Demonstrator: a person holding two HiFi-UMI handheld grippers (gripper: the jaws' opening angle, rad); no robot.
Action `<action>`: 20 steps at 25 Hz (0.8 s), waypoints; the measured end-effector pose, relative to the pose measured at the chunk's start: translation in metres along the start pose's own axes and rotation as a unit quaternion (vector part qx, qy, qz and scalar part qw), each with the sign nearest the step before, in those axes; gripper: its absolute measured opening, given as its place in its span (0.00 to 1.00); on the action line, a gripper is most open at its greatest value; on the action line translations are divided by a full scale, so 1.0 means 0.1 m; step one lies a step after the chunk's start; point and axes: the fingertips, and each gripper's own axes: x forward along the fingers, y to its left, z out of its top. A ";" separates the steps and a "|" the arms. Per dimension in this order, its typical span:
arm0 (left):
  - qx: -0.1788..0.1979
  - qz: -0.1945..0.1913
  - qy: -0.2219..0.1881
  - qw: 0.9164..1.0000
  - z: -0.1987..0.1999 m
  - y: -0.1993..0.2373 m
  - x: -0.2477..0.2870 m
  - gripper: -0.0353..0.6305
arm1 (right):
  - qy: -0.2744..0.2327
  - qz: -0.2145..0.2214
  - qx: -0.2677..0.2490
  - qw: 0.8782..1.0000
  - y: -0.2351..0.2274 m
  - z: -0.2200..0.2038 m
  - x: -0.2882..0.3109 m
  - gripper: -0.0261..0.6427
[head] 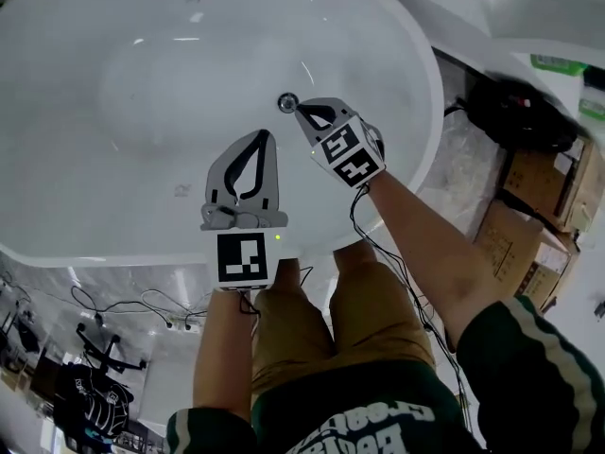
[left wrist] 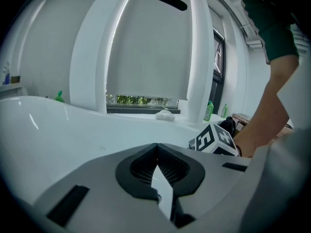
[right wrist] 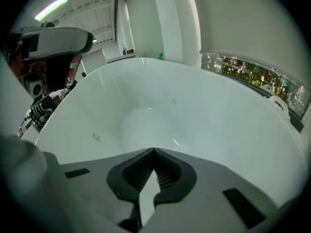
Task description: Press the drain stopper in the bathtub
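White oval bathtub (head: 85, 249) fills the view, its near rim curving at 6 o'clock under both hands and its broad basin opening toward 9 o'clock. At the basin's 3 o'clock lies the drain stopper (head: 287, 102), a small round chrome disc. Just beside it are the clenched tips of the right gripper (head: 299, 111). The left gripper (head: 259, 134) is clenched too, and both grasp nothing.

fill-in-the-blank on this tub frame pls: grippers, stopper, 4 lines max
1. In the head view, the tip of the right gripper shows right by the round metal ____.
2. The left gripper has its jaws ____.
3. The bathtub is ____ in colour.
4. Between the right gripper's jaws there is ____.

Missing words: drain stopper; shut; white; nothing.
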 end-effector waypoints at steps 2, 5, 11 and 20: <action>-0.002 -0.001 -0.002 1.000 0.14 -0.02 -0.07 0.06 | -0.003 0.001 -0.023 1.000 0.05 0.12 -0.18 0.06; 0.005 -0.005 -0.013 1.000 0.41 -0.07 -0.15 0.06 | -0.007 -0.001 -0.062 0.998 0.11 0.29 -0.49 0.06; 0.040 -0.027 -0.032 0.998 1.03 -0.31 -0.32 0.06 | -0.052 -0.007 -0.044 0.998 0.14 0.70 -1.31 0.06; 0.053 -0.017 -0.048 0.997 1.63 -0.67 -0.73 0.06 | -0.137 -0.020 -0.015 0.990 0.17 1.41 -2.39 0.06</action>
